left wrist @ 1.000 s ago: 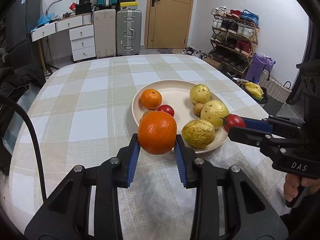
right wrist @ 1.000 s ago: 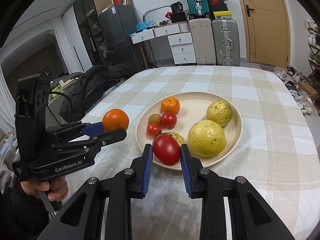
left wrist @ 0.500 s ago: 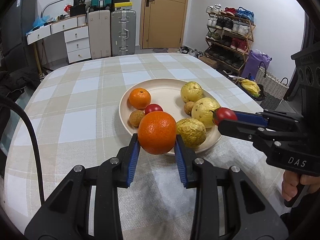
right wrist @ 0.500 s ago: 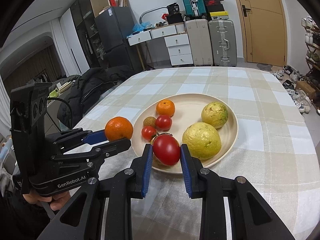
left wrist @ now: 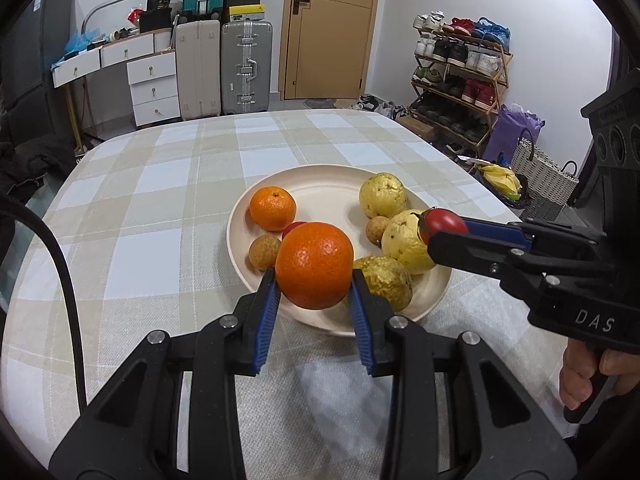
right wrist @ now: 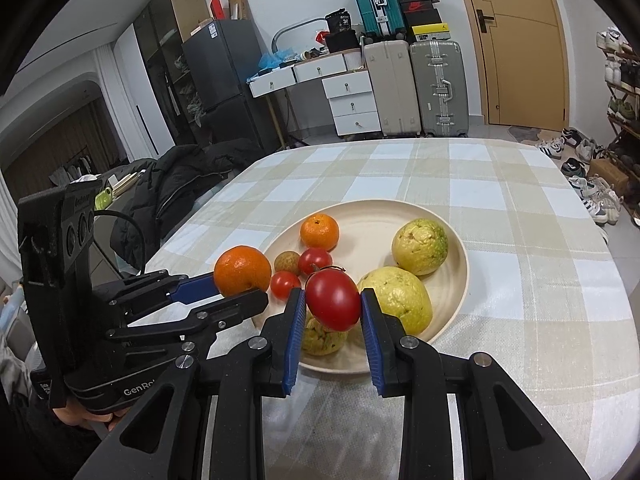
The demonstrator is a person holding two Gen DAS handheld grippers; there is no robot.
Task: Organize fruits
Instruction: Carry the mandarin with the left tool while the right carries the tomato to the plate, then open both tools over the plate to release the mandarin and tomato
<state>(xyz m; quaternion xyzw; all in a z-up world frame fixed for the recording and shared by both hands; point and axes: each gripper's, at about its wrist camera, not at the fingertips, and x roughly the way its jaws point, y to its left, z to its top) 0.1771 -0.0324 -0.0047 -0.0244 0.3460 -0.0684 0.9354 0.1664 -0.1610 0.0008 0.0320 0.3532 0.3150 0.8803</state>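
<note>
My left gripper (left wrist: 314, 280) is shut on a large orange (left wrist: 315, 265) and holds it above the near left rim of a cream plate (left wrist: 332, 188). It also shows in the right wrist view (right wrist: 242, 270). My right gripper (right wrist: 333, 304) is shut on a red tomato (right wrist: 333, 299), held over the plate's (right wrist: 456, 280) near edge; the tomato shows in the left wrist view (left wrist: 444, 219). On the plate lie a small orange (left wrist: 273, 208), three yellow guavas (left wrist: 383, 195), small tomatoes (right wrist: 315, 261) and two small brown fruits (left wrist: 265, 251).
The plate sits on a table with a checked beige cloth (left wrist: 160, 200). The near cloth in front of the plate is white (left wrist: 320, 392). Beyond the table stand suitcases (left wrist: 246, 66), a drawer unit (left wrist: 154, 88) and a shoe rack (left wrist: 460, 80).
Both grippers have pulled back and up slightly from the plate with their fruits held. The plate looks farther and lower in both views.
</note>
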